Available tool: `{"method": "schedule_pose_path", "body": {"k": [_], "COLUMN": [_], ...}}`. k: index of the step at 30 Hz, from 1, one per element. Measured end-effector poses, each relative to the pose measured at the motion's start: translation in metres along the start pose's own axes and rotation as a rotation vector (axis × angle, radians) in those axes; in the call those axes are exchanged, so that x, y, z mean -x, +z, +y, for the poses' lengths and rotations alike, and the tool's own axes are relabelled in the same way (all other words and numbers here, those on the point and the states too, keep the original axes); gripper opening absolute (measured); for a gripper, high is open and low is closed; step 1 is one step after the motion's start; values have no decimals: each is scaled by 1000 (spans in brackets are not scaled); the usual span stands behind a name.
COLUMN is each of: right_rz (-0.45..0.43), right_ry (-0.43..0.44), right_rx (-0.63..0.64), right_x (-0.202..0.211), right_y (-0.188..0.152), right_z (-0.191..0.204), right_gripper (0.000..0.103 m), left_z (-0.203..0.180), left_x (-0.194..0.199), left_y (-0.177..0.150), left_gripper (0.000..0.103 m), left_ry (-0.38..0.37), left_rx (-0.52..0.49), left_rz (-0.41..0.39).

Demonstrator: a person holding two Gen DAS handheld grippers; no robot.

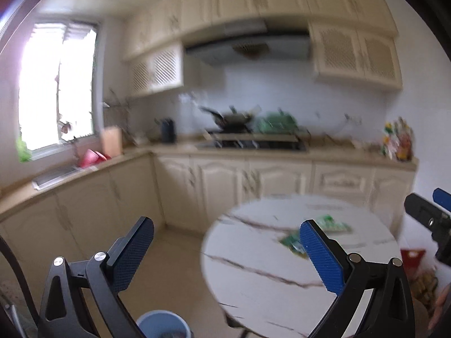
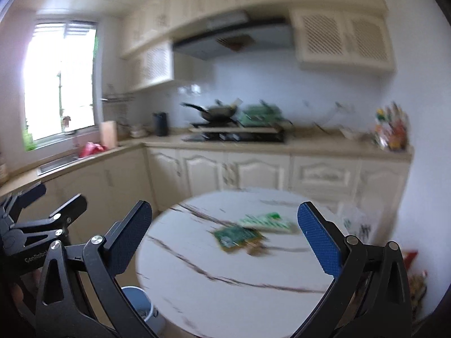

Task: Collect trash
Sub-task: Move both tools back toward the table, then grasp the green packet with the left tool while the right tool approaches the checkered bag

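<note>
Two green wrappers lie on the round marble table [image 2: 220, 290]: a green and gold one [image 2: 236, 238] and a pale green one [image 2: 266, 221] behind it. In the left wrist view the same wrappers [image 1: 332, 224] show past my right fingertip. My right gripper [image 2: 225, 233] is open above the table's near side, nothing between its fingers. My left gripper [image 1: 227, 249] is open too, held left of the table over the floor. A blue bin [image 1: 163, 325] stands on the floor below, by the table's left edge [image 2: 138, 304]. Both views are motion-blurred.
Cream kitchen cabinets [image 1: 225, 180] run along the back and left walls, with a stove and wok [image 1: 234, 121] on the counter. A sink [image 1: 56, 173] sits under the window. Red and yellow packages [image 1: 414, 262] lie on the floor right of the table.
</note>
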State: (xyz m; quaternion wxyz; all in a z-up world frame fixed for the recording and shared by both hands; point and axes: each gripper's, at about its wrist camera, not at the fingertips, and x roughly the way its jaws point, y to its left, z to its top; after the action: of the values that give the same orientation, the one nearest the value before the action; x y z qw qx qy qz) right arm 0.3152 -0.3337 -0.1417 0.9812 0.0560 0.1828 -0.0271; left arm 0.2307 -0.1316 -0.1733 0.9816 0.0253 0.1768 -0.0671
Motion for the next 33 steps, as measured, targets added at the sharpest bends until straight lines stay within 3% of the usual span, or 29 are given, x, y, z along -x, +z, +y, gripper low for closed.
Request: {"method": "schedule_pose_path", "body": {"k": [6, 11, 14, 19, 24, 29, 33], "right_rz": [142, 265, 325, 394, 428, 469, 495], "right_ry": [-90, -135, -144, -154, -146, -128, -111], "right_rx": [-80, -110, -128, -132, -124, -128, -126], "right_x": [-57, -103, -127, -161, -192, -219, -235], "right_y": [-24, -46, -57, -68, -69, -72, -74], "right_z": [-61, -94, -112, -129, -137, -142, -143], "right_gripper": [103, 103, 103, 103, 103, 103, 103], "left_z": [-37, -65, -78, -87, -92, -96, -99], "left_x": [-85, -153, -207, -276, -333, -356, -371], "left_y": [3, 9, 35, 60, 62, 53, 48], "left_gripper": [102, 102, 102, 102, 102, 102, 102], "left_ry": [-138, -261, -306, -319, -352, -374, -331], "left_rx": [-66, -169, -191, -184, -169, -170, -223], "left_rz": [225, 352, 417, 497, 582, 636, 634]}}
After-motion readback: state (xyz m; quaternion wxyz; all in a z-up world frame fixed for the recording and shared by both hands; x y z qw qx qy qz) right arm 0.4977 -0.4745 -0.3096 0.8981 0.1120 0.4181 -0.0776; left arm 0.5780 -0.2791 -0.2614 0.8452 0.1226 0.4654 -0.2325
